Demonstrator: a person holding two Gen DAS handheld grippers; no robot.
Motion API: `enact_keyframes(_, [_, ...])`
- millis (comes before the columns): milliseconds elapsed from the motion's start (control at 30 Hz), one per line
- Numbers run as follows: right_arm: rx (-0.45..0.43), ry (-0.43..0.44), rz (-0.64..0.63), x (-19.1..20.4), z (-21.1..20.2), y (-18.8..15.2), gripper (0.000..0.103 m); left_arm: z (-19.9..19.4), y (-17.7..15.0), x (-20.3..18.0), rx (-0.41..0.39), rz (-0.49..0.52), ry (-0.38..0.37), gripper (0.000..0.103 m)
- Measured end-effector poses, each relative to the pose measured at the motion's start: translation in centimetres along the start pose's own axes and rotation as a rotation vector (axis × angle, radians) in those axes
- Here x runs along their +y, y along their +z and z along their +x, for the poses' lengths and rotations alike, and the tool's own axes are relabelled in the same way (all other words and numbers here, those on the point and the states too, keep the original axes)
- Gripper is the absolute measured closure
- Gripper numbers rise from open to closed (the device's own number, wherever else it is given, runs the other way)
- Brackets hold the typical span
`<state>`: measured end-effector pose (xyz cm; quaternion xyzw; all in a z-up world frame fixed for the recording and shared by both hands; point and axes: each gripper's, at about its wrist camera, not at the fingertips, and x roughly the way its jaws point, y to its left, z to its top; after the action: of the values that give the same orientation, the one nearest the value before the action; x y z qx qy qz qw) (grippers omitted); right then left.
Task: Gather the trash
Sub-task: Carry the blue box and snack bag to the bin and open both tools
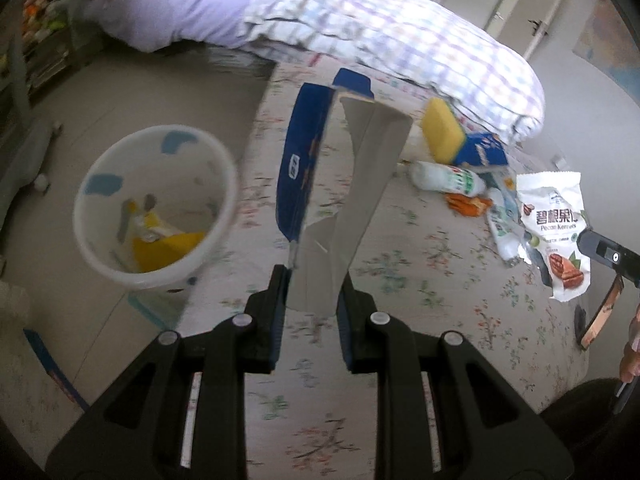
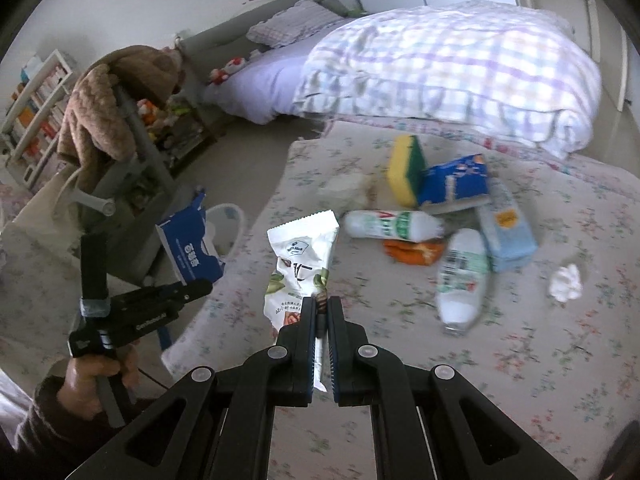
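Left tongs [image 1: 312, 292] clamped on a flattened blue-and-grey carton [image 1: 320, 176], gripped at its near end. The carton's long axis runs up and away from the tongs, roughly along the pointing line, with the far end flaring open.

Right tongs [image 2: 320, 308] pinched together on a white pecan snack bag [image 2: 300, 264], held by its lower edge; the bag stands up ahead of the tongs. In the left view the same bag [image 1: 554, 232] hangs at far right.

Key relation: the white bin [image 1: 160, 208] sits on the floor just off the left edge of the bed [image 1: 420, 320], to the left of and below the carton in the left view. It already holds something yellow. The left tongs are clearly the nearer of the two: in the right view the bin [image 2: 228, 220] is only a sliver behind the carton [image 2: 192, 244] and the left-hand tool [image 2: 140, 312].

My read: the carton drops first. It needs a short move left so its far end clears the rim, then tip it so the long axis points into the opening; laid crosswise it could bridge the rim. The bag has further to go and must cross behind the left hand.

Remaining pile on the bed: sponge [image 2: 404, 168], blue pack [image 2: 456, 180], two white bottles [image 2: 392, 226], orange wrapper [image 2: 412, 250], tissue wad [image 2: 566, 282].
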<state>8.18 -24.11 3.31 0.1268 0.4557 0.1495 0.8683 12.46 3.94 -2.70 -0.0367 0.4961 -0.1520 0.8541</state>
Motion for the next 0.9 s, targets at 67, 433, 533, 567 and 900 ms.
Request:
enact_keyframes(67, [0.002,0.011,-0.005,0.7,0.8,0.3,0.097,-0.2,0.1,1.1,-0.003,-0.021,0.011,0.078])
enact_keyframes(433, [0.029,0.083,-0.047,5.8,7.5,2.5,0.097,0.6,1.0,9.0,0.007,-0.149,0.118,0.077])
enact_keyframes(533, [0.042,0.088,-0.061,6.9,9.4,3.0,0.097,1.1,1.3,10.5,-0.004,-0.164,0.132,0.075])
enact_keyframes(567, [0.043,0.093,-0.061,7.4,10.4,3.2,0.097,1.3,1.4,11.0,-0.005,-0.181,0.138,0.071])
enact_keyframes(900, [0.067,0.132,-0.033,10.3,16.9,4.7,0.097,-0.9,1.6,13.6,-0.044,-0.310,0.270,0.010])
